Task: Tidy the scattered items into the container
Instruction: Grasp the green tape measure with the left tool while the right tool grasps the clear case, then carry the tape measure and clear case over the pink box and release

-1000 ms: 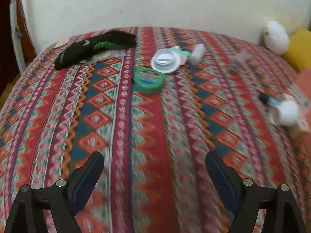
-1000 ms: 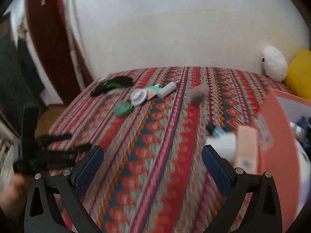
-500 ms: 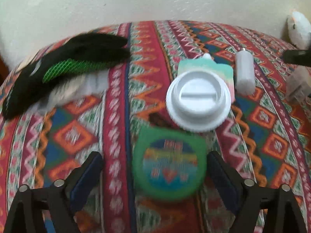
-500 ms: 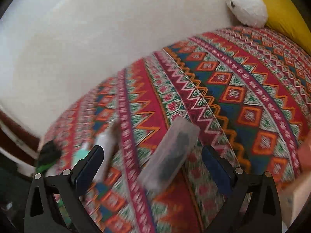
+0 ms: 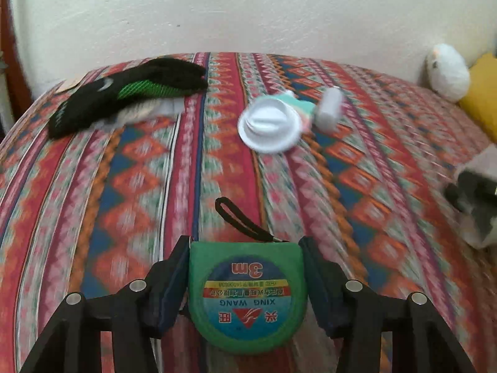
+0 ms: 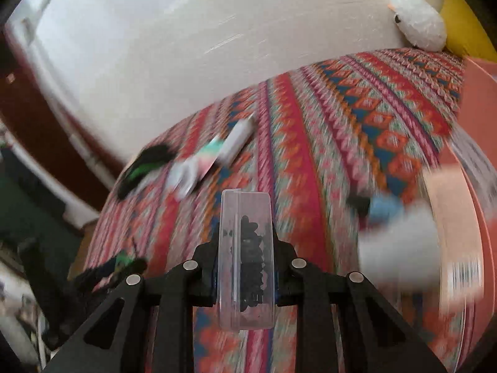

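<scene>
Left gripper point(image 5: 245, 279) is clamped on the round green plastic tape measure point(image 5: 247, 295), held above the patterned red woven bedspread point(image 5: 139, 186). Right gripper point(image 6: 245, 267) is squeezed tight on a clear plastic box of small black bits point(image 6: 245, 248). The orange plastic container point(image 6: 478, 155) sits at the bed's right edge. A white round plastic lid point(image 5: 269, 124) and black-and-green knit glove point(image 5: 124, 93) lie toward the far edge by the wall.

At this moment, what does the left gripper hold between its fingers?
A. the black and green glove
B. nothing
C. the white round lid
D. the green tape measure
D: the left gripper is shut on the green tape measure, while the white round lid lies farther off on the bedspread.
</scene>
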Action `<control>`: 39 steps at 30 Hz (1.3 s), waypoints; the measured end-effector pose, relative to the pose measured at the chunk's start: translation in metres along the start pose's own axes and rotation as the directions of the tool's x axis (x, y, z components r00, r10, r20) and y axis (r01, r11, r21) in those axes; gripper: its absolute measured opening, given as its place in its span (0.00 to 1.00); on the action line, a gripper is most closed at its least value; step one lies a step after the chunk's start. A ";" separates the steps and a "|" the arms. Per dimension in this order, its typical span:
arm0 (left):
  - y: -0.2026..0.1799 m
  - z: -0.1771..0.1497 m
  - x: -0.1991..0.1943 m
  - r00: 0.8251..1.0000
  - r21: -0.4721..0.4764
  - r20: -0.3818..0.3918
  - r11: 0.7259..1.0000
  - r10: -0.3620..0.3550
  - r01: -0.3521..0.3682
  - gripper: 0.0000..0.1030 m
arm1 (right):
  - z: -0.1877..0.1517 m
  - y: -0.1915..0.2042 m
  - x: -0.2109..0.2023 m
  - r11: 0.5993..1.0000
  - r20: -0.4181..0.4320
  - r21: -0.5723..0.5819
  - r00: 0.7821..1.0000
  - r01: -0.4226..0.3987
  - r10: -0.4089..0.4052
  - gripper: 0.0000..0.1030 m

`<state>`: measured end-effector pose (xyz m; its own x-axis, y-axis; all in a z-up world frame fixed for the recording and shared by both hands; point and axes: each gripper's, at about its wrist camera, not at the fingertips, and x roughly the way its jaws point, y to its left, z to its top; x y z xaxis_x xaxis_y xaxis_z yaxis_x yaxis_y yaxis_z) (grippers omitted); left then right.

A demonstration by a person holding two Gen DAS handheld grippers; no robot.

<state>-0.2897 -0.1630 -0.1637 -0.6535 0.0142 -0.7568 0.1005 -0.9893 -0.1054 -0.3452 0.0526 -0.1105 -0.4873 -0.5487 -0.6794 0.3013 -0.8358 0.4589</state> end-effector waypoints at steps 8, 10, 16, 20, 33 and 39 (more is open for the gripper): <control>-0.038 -0.071 -0.105 0.998 0.081 0.054 0.996 -0.044 0.039 0.57 | -0.096 0.029 -0.098 0.995 -0.014 -0.058 0.997 -0.075 0.075 0.24; -0.046 -0.085 -0.127 0.996 0.094 0.067 0.994 -0.059 0.053 0.57 | -0.113 0.029 -0.122 0.994 -0.007 -0.064 0.996 -0.085 0.085 0.24; -0.073 -0.121 -0.192 0.984 0.132 0.090 0.981 -0.154 0.141 0.57 | -0.155 0.030 -0.198 0.993 0.056 -0.077 0.994 -0.095 0.099 0.24; -0.093 -0.136 -0.221 0.976 0.174 0.102 0.969 -0.195 0.175 0.57 | -0.173 0.021 -0.243 0.994 0.108 -0.067 0.990 -0.089 0.096 0.24; -0.216 -0.134 -0.281 0.901 0.382 0.119 0.857 -0.417 0.346 0.57 | -0.193 -0.049 -0.373 0.999 0.300 0.035 0.953 0.034 -0.043 0.24; -0.298 -0.096 -0.281 0.867 0.481 0.120 0.792 -0.484 0.375 0.57 | -0.162 -0.096 -0.419 0.990 0.387 0.092 0.912 0.107 -0.135 0.24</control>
<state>-0.0637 0.1414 0.0181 -0.7054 0.4735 -0.5275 -0.5264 -0.8483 -0.0576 -0.0374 0.3598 0.0380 -0.8025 -0.3804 -0.4596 0.1709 -0.8847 0.4338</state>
